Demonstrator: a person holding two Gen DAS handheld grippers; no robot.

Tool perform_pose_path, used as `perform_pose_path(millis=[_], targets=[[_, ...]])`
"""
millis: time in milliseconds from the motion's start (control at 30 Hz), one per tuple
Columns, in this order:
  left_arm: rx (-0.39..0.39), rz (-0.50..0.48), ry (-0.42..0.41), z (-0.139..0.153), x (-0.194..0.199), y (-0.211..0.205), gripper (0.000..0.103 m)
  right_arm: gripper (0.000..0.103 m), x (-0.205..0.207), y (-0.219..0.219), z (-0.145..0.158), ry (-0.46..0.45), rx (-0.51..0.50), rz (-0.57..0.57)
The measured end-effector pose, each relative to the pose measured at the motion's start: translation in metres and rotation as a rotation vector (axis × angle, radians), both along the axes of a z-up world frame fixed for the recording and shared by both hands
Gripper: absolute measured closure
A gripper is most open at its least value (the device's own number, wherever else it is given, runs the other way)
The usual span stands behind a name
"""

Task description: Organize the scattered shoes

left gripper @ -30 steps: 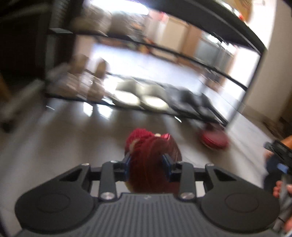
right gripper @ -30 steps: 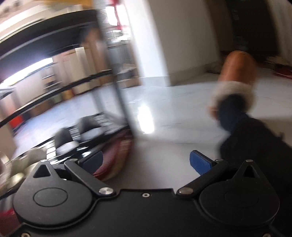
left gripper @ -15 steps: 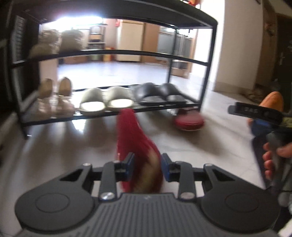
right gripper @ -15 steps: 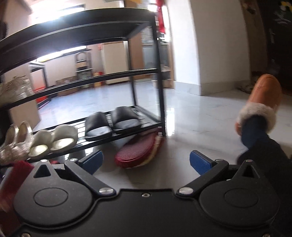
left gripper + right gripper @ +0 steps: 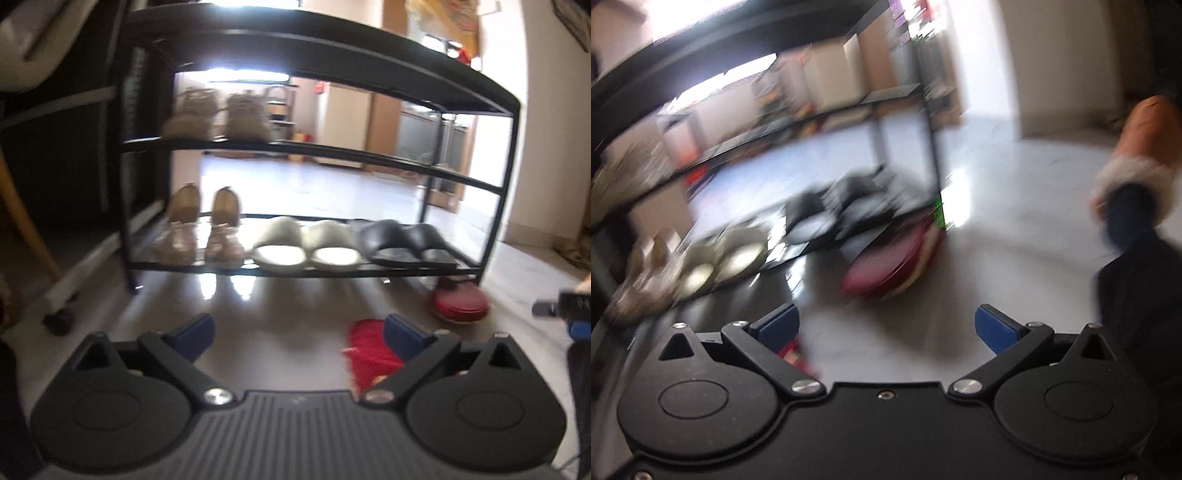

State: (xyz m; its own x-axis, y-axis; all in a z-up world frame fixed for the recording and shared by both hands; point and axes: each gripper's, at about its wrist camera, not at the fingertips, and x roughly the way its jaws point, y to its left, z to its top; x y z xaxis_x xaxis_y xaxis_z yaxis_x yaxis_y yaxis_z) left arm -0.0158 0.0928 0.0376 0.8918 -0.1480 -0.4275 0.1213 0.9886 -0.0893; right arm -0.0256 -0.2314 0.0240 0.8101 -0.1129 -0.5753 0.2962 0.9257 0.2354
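Note:
A black shoe rack [image 5: 491, 206] stands ahead on the floor. Its bottom shelf holds beige heels [image 5: 207, 225], white slippers [image 5: 306, 245] and black slippers [image 5: 402, 242]; beige shoes [image 5: 221, 114] sit on the middle shelf. My left gripper [image 5: 299, 332] is open and empty. A red slipper [image 5: 369, 354] lies on the floor just behind its right finger. A second red slipper [image 5: 460, 302] lies by the rack's right leg; it also shows, blurred, in the right wrist view [image 5: 886, 266]. My right gripper [image 5: 886, 325] is open and empty, short of it.
A wooden chair leg [image 5: 26, 218] and a grey frame on a caster [image 5: 55, 321] stand left of the rack. The person's leg in an orange fur-lined slipper [image 5: 1145, 136] is at the right. A white wall [image 5: 546, 147] is right of the rack.
My left gripper opened and let go of the red slipper, which now lies on the floor at its right finger. The right wrist view swings and blurs.

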Motion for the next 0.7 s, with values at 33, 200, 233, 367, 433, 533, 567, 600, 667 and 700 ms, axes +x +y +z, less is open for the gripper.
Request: perform_pose_path(millis=[33,200,233,367,433,533,567,600,667,700], targets=[[0.006,0.013,0.0,-0.002,-0.001,0.006,0.004,0.0,0.005,0.008,-0.005,0.027,0.008,0.052],[0.038,0.077,0.002,-0.01,-0.007,0.039,0.001,0.0,0.031,0.052,-0.036,0.113,-0.05,0.243],[0.045,0.089,0.002,-0.012,-0.008,0.045,0.001,0.0,0.037,0.061,-0.042,0.124,-0.062,0.255],[0.03,0.122,0.033,-0.02,-0.004,0.056,0.001,0.0,0.054,0.073,-0.05,0.155,-0.041,0.23],[0.002,0.124,0.065,-0.027,0.005,0.058,0.001,0.0,0.058,0.077,-0.049,0.16,-0.04,0.225],[0.007,0.105,0.087,-0.034,0.018,0.055,0.001,0.0,0.059,0.081,-0.045,0.159,-0.057,0.236],[0.02,0.1,0.086,-0.036,0.021,0.053,0.0,0.0,0.06,0.083,-0.045,0.16,-0.065,0.242],[0.032,0.094,0.084,-0.039,0.024,0.051,0.0,0.0,0.062,0.086,-0.045,0.163,-0.075,0.25],[0.054,0.083,0.073,-0.045,0.028,0.049,0.0,0.0,0.064,0.089,-0.046,0.164,-0.078,0.252],[0.064,0.081,0.067,-0.048,0.028,0.049,0.001,0.0,0.066,0.09,-0.047,0.166,-0.075,0.251]])
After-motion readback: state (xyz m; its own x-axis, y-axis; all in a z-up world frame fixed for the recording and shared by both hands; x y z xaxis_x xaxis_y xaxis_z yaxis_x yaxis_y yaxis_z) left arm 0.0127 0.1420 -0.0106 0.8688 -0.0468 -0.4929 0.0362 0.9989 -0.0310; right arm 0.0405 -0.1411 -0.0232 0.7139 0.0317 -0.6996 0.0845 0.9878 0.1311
